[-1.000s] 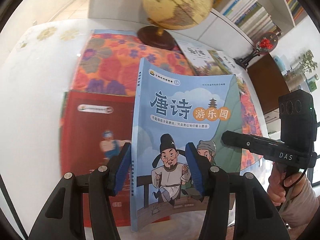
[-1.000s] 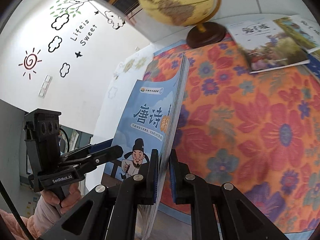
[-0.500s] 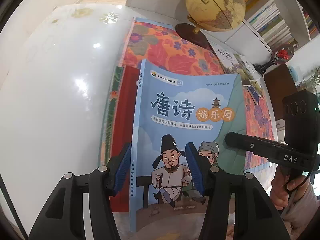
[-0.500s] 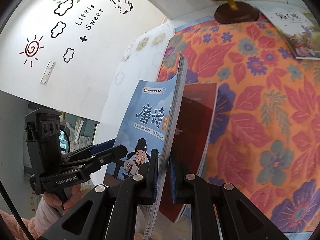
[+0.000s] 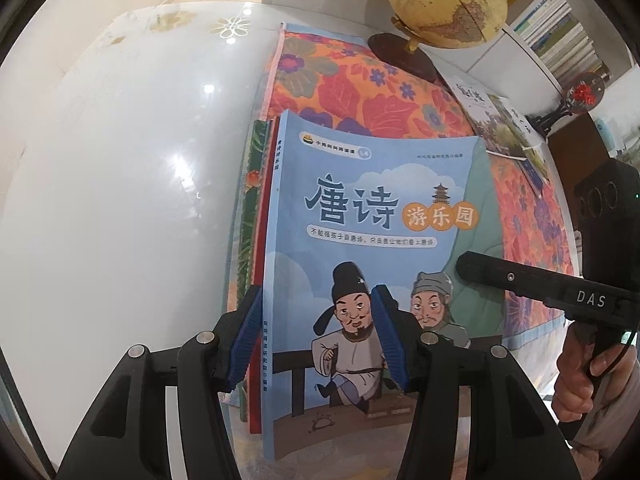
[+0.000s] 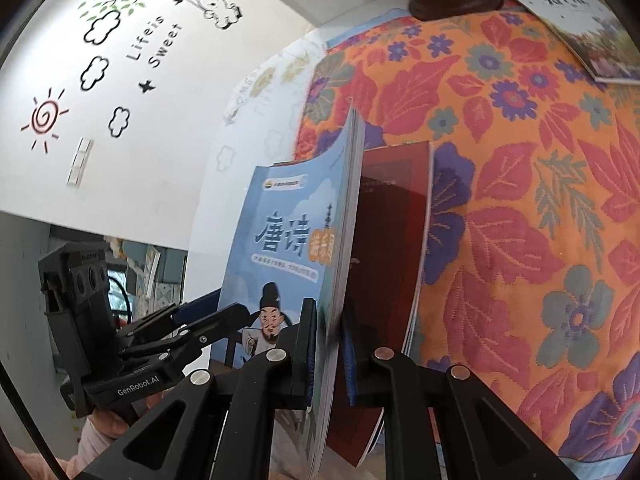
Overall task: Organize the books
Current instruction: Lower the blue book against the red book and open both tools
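Holding the blue book (image 6: pixel 288 240) by its page edge, my right gripper (image 6: pixel 326 348) has its jaws clamped tight on the open side, so the book hangs tilted with its cover turned left. That grip suits a thin paperback: pinched at the fore edge, it can be lowered flat without the pages fanning. My left gripper (image 5: pixel 316 336) sits at the near end of the same book with its jaws apart, one blue pad just outside the spine and the other over the cover; whether either pad touches the paper I cannot tell. Spread like that, I judge it is there to steady and square the spine, not to carry weight.

Just beneath lies a red book (image 6: pixel 394 248), flat, and in the left view a green-edged book (image 5: pixel 249 208) shows to its left, under it or beside it, I cannot tell which. The blue one is lined up over them, so this looks like a pile growing at the left edge of the flowered cloth (image 6: pixel 540 200), where it meets the bare white counter (image 5: pixel 120 200).

Farther off, more books (image 5: pixel 500 124) lie loose on the cloth to the right, not yet gathered. Beyond them stands a globe (image 5: pixel 444 4) on its dark base, with a bookshelf (image 5: pixel 560 32) behind.
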A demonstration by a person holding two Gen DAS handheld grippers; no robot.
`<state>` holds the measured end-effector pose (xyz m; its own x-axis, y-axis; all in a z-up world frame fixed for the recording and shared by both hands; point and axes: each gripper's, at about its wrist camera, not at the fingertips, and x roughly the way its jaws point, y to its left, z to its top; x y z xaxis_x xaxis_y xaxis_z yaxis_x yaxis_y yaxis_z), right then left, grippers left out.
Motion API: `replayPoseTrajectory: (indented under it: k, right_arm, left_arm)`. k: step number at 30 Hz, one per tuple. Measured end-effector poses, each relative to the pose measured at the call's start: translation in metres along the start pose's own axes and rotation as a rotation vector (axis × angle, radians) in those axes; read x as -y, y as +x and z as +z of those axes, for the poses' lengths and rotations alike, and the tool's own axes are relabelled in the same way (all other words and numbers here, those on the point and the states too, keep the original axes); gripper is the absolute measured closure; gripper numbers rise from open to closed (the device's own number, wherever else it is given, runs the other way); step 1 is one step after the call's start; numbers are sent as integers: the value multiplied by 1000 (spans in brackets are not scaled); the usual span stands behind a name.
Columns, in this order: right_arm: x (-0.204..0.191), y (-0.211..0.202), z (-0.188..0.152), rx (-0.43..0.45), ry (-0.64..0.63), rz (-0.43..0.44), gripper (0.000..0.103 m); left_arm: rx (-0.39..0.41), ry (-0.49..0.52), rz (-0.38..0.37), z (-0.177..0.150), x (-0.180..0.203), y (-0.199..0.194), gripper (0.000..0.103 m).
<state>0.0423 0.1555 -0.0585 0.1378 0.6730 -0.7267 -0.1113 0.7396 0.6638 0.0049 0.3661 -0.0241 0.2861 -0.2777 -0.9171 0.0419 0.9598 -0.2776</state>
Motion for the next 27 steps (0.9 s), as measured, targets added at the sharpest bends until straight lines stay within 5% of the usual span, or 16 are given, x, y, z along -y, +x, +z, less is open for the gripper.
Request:
replayPoseTrajectory:
  k: [8,15,27]
  right_arm:
    - [10,4,-3,-12,58,-32,87]
    - [18,9,-5,-15,93,-35,85]
    - [27,1,-8,-6,100,-18,84]
  left_arm:
    - [-19,2,45,2,-2,7,52]
    - [-68,62,163,2,6,18,52]
    - [-78,63,214,5,10,21,44]
